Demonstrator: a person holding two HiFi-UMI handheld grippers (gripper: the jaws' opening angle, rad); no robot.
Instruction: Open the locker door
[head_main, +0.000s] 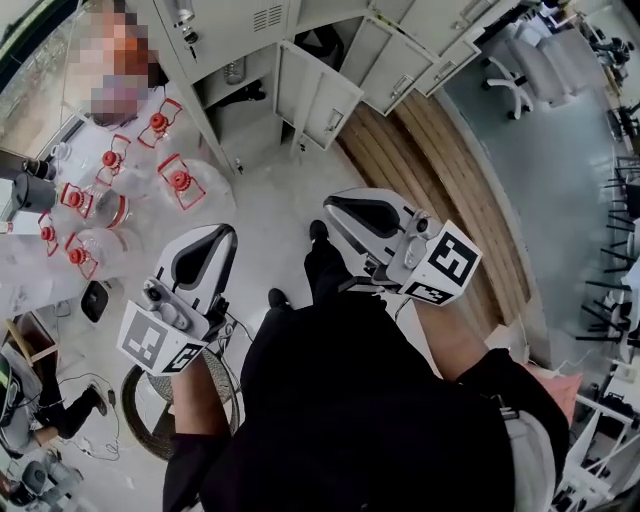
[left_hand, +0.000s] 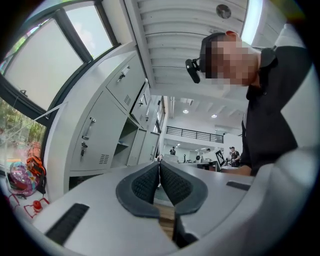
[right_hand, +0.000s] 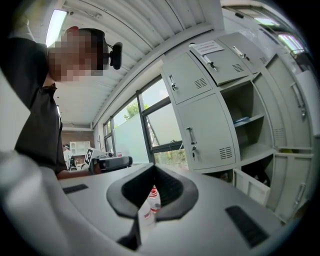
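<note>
A bank of grey metal lockers (head_main: 240, 30) stands ahead of me. One low door (head_main: 320, 100) hangs open beside an open compartment (head_main: 235, 95). My left gripper (head_main: 215, 238) and right gripper (head_main: 342, 207) are held level in front of my body, well short of the lockers, both shut and holding nothing. In the left gripper view the pads (left_hand: 150, 182) of the left gripper (left_hand: 159, 162) meet, with lockers (left_hand: 100, 135) at the left. In the right gripper view the right gripper (right_hand: 153, 167) is shut; a closed door with a handle (right_hand: 200, 135) and open shelves (right_hand: 250, 125) lie to the right.
Several large clear water bottles with red caps (head_main: 180, 180) lie on the floor at the left, near a person (head_main: 125, 70). A wooden strip (head_main: 450, 170) runs along the lockers at the right. An office chair (head_main: 510, 80) stands far right. Cables (head_main: 90, 400) trail near my feet.
</note>
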